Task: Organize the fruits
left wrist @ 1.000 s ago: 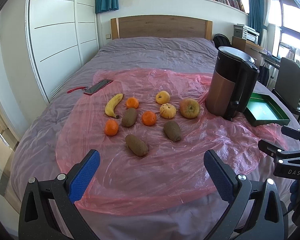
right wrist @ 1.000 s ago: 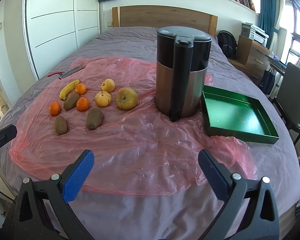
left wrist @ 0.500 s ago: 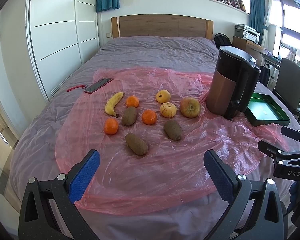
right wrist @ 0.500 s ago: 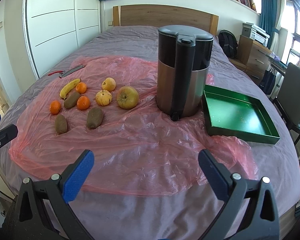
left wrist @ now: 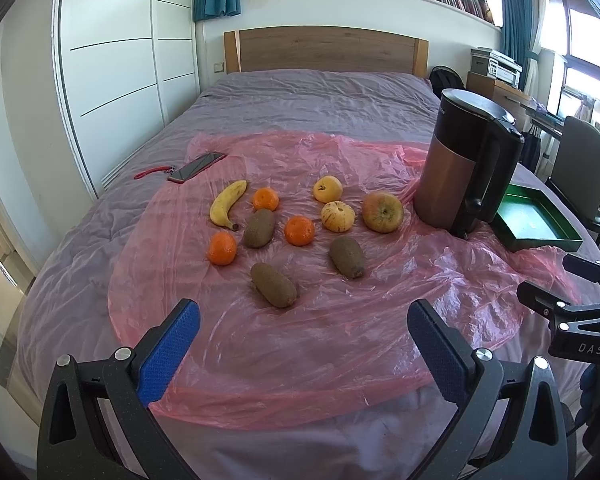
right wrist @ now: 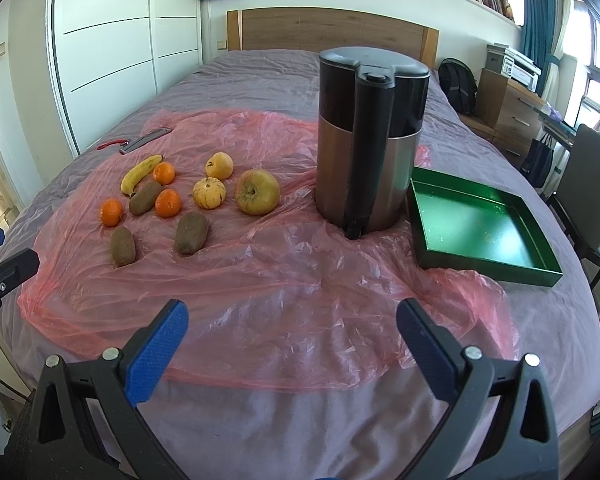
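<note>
Loose fruit lies on a pink plastic sheet (left wrist: 340, 340) on the bed: a banana (left wrist: 227, 207), three oranges (left wrist: 299, 230), three brown kiwis (left wrist: 273, 290), a yellow fruit (left wrist: 327, 189), a striped yellow fruit (left wrist: 338, 216) and an apple (left wrist: 382, 212). An empty green tray (right wrist: 476, 224) sits at the right, beside the kettle. My left gripper (left wrist: 300, 344) is open, short of the nearest kiwi, nothing between its blue pads. My right gripper (right wrist: 292, 344) is open over the sheet's near edge, empty.
A tall black and copper kettle (right wrist: 370, 136) stands between the fruit and the tray. A phone (left wrist: 196, 167) with a red strap lies at the sheet's far left corner. White wardrobe doors (left wrist: 112, 60) line the left side; a chair (right wrist: 592, 184) stands right of the bed.
Both views have crept slightly forward toward the bed. The fruit, kettle and tray have not moved, and both grippers stay open.
</note>
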### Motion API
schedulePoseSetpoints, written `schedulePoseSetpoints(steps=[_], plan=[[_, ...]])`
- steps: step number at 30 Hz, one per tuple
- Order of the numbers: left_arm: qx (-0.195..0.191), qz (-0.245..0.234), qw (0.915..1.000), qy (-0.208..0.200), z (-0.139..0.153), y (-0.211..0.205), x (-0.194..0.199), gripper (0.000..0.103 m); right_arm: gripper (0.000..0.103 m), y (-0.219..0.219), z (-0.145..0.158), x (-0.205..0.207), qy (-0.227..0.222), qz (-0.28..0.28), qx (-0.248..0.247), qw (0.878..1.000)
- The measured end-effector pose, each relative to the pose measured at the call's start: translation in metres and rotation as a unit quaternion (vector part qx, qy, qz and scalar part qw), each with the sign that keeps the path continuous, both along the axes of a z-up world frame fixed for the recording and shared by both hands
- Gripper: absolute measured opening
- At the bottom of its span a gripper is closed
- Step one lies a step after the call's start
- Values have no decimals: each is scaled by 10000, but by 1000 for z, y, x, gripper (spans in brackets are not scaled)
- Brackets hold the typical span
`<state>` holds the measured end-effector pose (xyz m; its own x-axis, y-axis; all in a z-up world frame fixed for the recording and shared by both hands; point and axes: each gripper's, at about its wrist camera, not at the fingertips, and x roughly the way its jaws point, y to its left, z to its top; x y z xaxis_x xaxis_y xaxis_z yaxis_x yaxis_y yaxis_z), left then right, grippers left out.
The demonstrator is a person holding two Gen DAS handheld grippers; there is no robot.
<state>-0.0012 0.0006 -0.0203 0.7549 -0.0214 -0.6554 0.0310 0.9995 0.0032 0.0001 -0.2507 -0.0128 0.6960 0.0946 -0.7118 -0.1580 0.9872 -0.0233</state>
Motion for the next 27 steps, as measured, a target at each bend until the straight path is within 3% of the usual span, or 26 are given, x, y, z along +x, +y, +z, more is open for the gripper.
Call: schedulePoseSetpoints(steps=[11,17,27], plan=[[-64,167,9995,270,-9,12,10,102,103,0,0,4,119,59,89,9999],[-76,217,9971,722,-22,38,21,102,103,8,-6,14,285,172,175,9993],[-451,377,9879,1433,-54,68,47,102,103,59,-24,53,558,734,183,9956]])
